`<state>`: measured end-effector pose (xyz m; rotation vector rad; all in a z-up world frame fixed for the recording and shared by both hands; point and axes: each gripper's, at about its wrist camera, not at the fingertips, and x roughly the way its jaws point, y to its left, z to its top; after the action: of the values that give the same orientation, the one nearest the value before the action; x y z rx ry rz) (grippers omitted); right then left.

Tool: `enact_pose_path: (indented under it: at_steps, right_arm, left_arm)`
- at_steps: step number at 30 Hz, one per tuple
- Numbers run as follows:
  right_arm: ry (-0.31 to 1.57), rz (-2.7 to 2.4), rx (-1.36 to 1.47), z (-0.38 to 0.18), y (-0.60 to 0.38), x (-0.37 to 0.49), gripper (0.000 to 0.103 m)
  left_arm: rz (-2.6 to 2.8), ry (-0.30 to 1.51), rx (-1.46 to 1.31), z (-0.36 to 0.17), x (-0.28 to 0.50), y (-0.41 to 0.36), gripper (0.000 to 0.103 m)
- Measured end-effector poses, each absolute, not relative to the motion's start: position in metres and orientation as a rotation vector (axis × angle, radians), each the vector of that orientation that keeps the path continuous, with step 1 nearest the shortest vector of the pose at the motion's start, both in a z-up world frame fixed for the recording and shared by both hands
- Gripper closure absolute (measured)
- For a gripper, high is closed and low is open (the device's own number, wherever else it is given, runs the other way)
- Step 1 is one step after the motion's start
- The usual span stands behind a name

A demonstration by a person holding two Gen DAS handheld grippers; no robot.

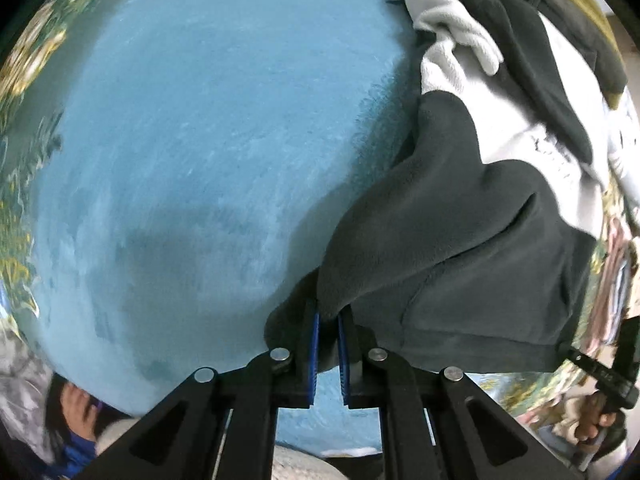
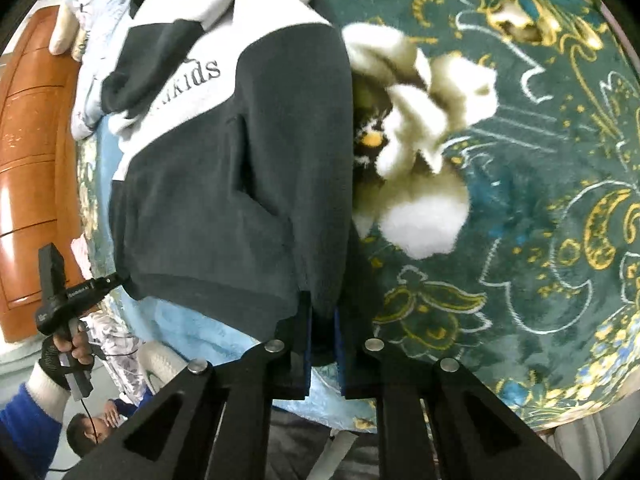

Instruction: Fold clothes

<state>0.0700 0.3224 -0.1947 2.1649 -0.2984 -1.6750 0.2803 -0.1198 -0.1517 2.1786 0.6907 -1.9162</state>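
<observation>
Both grippers are pinching the same garment rn, a dark grey and white fleece top (image 2: 240, 152) w/ "kids" lettering across the chest. The left gripper (image 1: 328, 336) is clamping the dark hem corner between its blue pads, and the right gripper (image 2: 322, 328) is doing the same at the other hem corner, jaws pressed together on fabric in both views. The top is lying stretched out from the hem away toward its white upper part, over a light blue blanket (image 1: 200, 140), w/ a green floral bedspread (image 2: 520, 200) running beside it (can't tell if the hem is lifted clear or just dragging, prob a bit raised).

What could go wrong imo:
- fleece is thick and slippery-ish, so one corner could be slipping out if the two hands are pulling apart too hard, and then the fold is going crooked
- the upper part is looking bunched and rumpled near the white section, so folding over it could be trapping a sleeve underneath
- uneven height btw the two hands = skewed hem line

Can't tell if this is a fold being made or the top just being laid out flat, fits both tbh.

Count: 1 top, 2 grippers, 1 blue blanket, 1 floral bedspread, 1 wooden headboard (image 2: 32, 160) at the far side.
</observation>
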Motion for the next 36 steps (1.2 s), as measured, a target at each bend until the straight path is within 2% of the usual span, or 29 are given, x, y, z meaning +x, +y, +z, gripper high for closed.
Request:
enact_pose_path:
  at_steps: [2,4,5,6,7,13,16,18,19,20,21,22,23,29,32,36]
  right_arm:
    - [-0.313,-1.676,2.175,-0.202,0.326,0.072,0.087]
    - [-0.334,-1.682,2.183,-0.208,0.330,0.072,0.080]
    - [-0.355,-1.693,2.181,-0.209,0.332,0.070,0.075]
    - [-0.373,-1.705,2.182,-0.210,0.334,0.069,0.063]
    - [-0.388,-1.720,2.184,-0.211,0.336,0.067,0.052]
    - [-0.451,-1.727,2.237,-0.227,0.337,0.064,0.049]
    - [-0.464,-1.719,2.234,-0.227,0.331,0.063,0.049]
    - [-0.462,-1.699,2.245,-0.228,0.325,0.064,0.052]
    - [-0.458,-1.689,2.256,-0.228,0.322,0.065,0.061]
    - [-0.457,-1.682,2.258,-0.227,0.321,0.065,0.066]
    - [-0.460,-1.678,2.252,-0.225,0.319,0.064,0.076]
    - [-0.462,-1.674,2.246,-0.222,0.318,0.063,0.084]
    - [-0.464,-1.670,2.240,-0.220,0.317,0.062,0.087]
    - [-0.364,-1.679,2.131,-0.181,0.313,0.046,0.089]
    - [-0.334,-1.690,2.104,-0.160,0.321,0.046,0.089]
    - [-0.357,-1.675,2.135,-0.143,0.338,0.060,0.090]
  left_arm:
    - [-1.928,0.651,2.203,-0.153,0.278,-0.120,0.090]
    - [-1.940,0.624,2.228,-0.153,0.277,-0.119,0.078]
    - [-1.948,0.613,2.240,-0.154,0.278,-0.118,0.056]
    - [-1.959,0.605,2.248,-0.154,0.278,-0.116,0.037]
    - [-1.968,0.607,2.253,-0.155,0.279,-0.116,0.035]
    - [-1.958,0.609,2.276,-0.174,0.283,-0.119,0.035]
    - [-1.964,0.635,2.263,-0.177,0.283,-0.124,0.039]
    - [-1.970,0.633,2.266,-0.176,0.284,-0.126,0.058]
    - [-1.978,0.624,2.274,-0.174,0.284,-0.126,0.063]
    - [-1.987,0.617,2.285,-0.172,0.285,-0.126,0.075]
    - [-2.002,0.612,2.304,-0.168,0.285,-0.126,0.080]
    - [-2.016,0.601,2.318,-0.165,0.285,-0.124,0.081]
    - [-2.037,0.581,2.336,-0.159,0.286,-0.122,0.082]
    - [-2.178,0.532,2.399,-0.114,0.304,-0.108,0.083]
    - [-2.209,0.633,2.365,-0.093,0.320,-0.103,0.085]
    - [-2.121,0.795,2.385,-0.092,0.325,-0.113,0.085]
